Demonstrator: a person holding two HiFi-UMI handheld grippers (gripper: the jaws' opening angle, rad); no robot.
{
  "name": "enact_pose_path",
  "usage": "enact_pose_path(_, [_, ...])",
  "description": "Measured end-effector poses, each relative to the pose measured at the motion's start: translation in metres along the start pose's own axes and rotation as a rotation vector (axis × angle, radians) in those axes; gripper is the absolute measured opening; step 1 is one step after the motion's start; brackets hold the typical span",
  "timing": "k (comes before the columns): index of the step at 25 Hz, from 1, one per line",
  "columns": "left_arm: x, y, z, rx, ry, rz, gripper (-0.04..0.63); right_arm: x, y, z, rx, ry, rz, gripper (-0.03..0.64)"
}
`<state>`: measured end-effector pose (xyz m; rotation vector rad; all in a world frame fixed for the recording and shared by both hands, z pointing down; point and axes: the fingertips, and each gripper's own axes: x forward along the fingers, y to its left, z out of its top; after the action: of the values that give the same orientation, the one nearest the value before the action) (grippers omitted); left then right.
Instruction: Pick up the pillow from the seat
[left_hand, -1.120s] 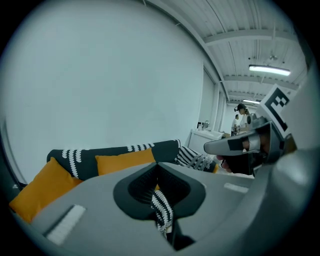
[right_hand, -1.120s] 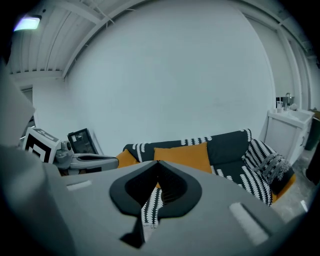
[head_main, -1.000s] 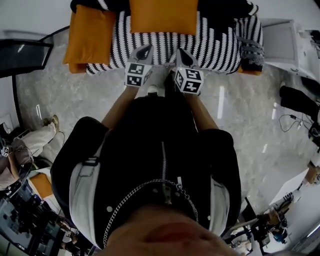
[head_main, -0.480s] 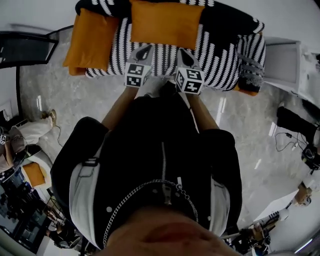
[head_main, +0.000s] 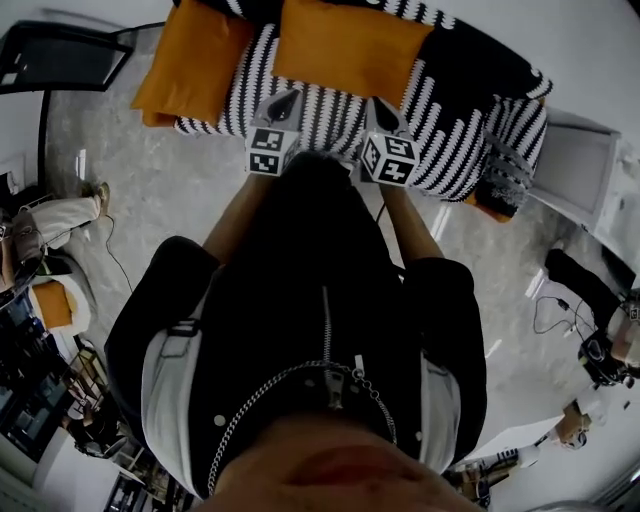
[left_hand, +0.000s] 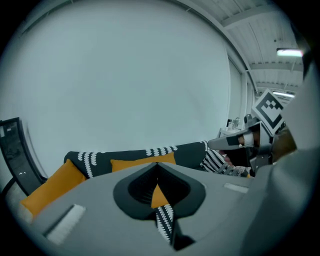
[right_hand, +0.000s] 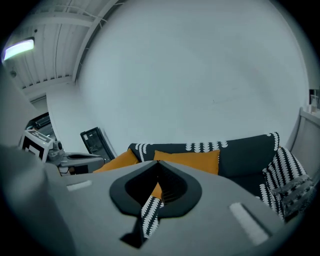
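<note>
An orange pillow (head_main: 350, 45) leans against the backrest of a black-and-white striped sofa (head_main: 330, 105), in the middle of the seat. A second orange pillow (head_main: 185, 65) lies at the sofa's left end. My left gripper (head_main: 283, 101) and right gripper (head_main: 382, 106) are side by side over the seat's front edge, both shut and empty, pointing at the middle pillow but short of it. In the left gripper view the shut gripper (left_hand: 157, 166) faces the middle pillow (left_hand: 142, 162). The right gripper view shows the same for the right gripper (right_hand: 159, 165) and pillow (right_hand: 192, 160).
A grey fuzzy cushion (head_main: 505, 170) hangs on the sofa's right arm, with a white side table (head_main: 580, 170) beyond it. A black frame (head_main: 60, 55) stands left of the sofa. A seated person (head_main: 40, 235) and cables are on the marble floor at the sides.
Both grippers have moved forward with the person, from the sofa's front edge to just over the seat. The sofa now sits more tilted in the head view. Jaws stay shut.
</note>
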<state>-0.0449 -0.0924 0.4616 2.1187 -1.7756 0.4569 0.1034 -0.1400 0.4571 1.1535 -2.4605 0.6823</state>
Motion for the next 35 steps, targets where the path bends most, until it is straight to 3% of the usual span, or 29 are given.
enact_pose_path(5, [0.014,0.02,-0.001,-0.027,0.013,0.028,0.009,0.021,0.002,-0.002,-0.004,0.041,0.025,0.003])
enact_pose_path(11, [0.049,0.037,0.005,-0.042,0.024,0.009,0.009,0.047,-0.008,0.009,0.007,0.051,0.004,0.003])
enact_pose_path(22, [0.109,0.08,0.039,-0.007,0.014,-0.069,0.009,0.093,-0.037,0.045,0.036,0.033,-0.111,0.003])
enact_pose_path(28, [0.143,0.098,0.042,0.025,0.028,-0.116,0.009,0.106,-0.063,0.061,0.057,0.009,-0.19,0.003])
enact_pose_path(35, [0.176,0.119,0.031,0.054,0.064,-0.119,0.009,0.125,-0.102,0.062,0.091,0.0,-0.249,0.003])
